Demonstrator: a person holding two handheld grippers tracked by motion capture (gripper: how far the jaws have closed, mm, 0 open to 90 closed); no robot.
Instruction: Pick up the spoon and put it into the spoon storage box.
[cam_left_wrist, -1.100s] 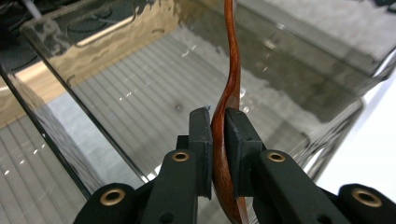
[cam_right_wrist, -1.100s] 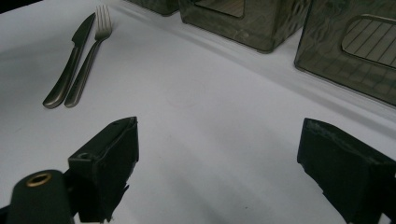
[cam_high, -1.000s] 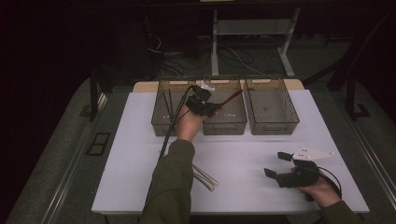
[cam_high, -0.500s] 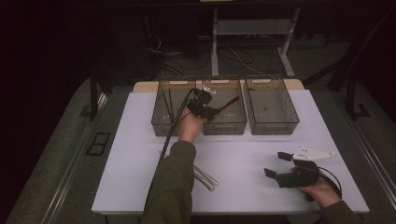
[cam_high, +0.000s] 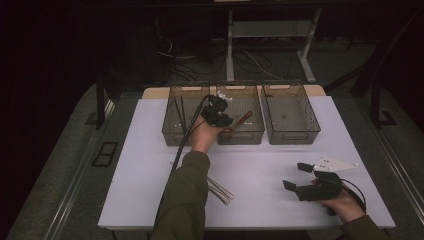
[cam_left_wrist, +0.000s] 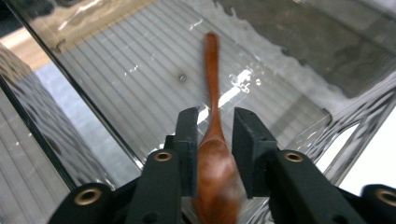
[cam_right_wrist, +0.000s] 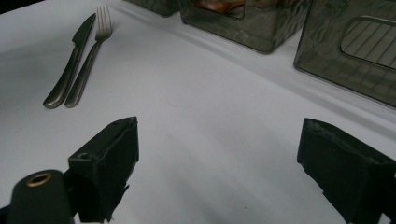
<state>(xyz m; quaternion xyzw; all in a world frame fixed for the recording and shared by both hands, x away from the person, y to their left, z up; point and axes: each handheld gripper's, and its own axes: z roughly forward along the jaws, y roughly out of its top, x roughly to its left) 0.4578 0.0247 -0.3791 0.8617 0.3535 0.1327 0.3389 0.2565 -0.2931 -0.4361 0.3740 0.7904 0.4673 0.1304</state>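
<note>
My left gripper (cam_high: 218, 111) sits at twelve o'clock over the middle bin (cam_high: 241, 131), jaws gripping a wooden spoon (cam_left_wrist: 213, 140). At seven o'clock lie a knife (cam_right_wrist: 70, 61) and fork (cam_right_wrist: 88, 58). My right gripper (cam_high: 304, 179) rests at four o'clock, jaws wide.

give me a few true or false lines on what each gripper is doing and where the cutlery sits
1. The left gripper has a wooden spoon between its jaws. True.
2. The spoon is over the rightmost bin. False: it is at the middle bin of the three.
3. The right gripper holds a fork. False: its jaws stand wide apart with nothing between them.
4. A knife and a fork lie side by side on the white table. True.
</note>
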